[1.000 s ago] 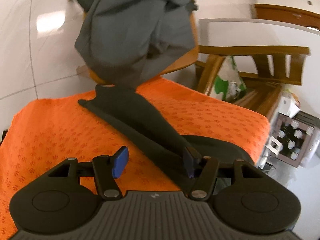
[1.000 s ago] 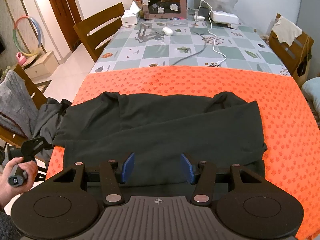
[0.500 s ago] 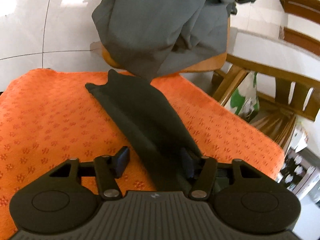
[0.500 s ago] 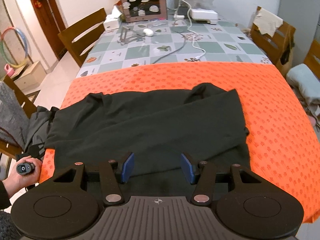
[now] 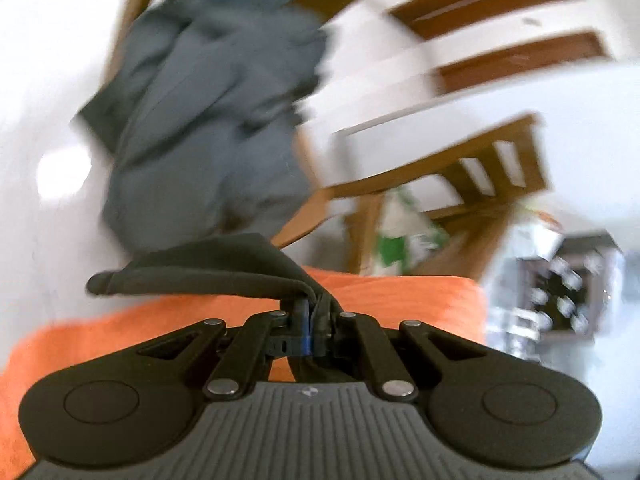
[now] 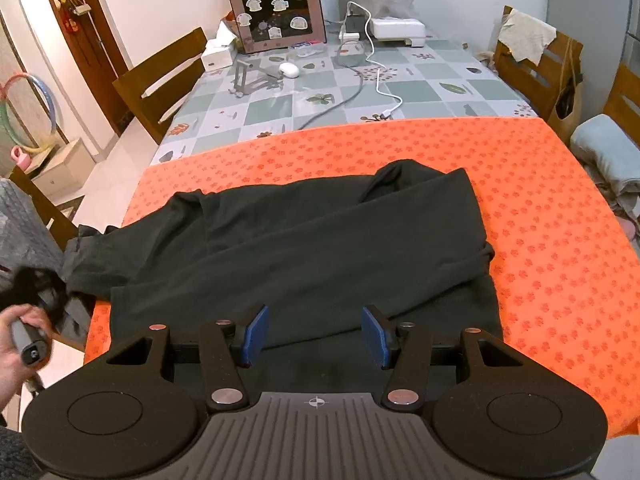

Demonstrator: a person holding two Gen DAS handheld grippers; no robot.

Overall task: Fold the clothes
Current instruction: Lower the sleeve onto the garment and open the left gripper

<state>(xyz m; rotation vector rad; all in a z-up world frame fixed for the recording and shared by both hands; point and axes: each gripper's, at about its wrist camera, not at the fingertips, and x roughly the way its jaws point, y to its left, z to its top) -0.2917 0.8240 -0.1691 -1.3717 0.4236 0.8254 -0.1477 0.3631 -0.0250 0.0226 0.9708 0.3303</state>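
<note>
Early in the fold. Black garment spread across the orange cloth on the worktop, one sleeve crossed over. Left gripper clenched on the sleeve end, lifted off the worktop edge. Right gripper released, hovering above the near hem. Remaining folds still ahead.

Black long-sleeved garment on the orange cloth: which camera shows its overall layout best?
The right wrist view: the black long-sleeved garment lies spread across the orange patterned cloth, nearly all visible. The blurred left wrist view shows only a sleeve end pinched in the left gripper.
</note>
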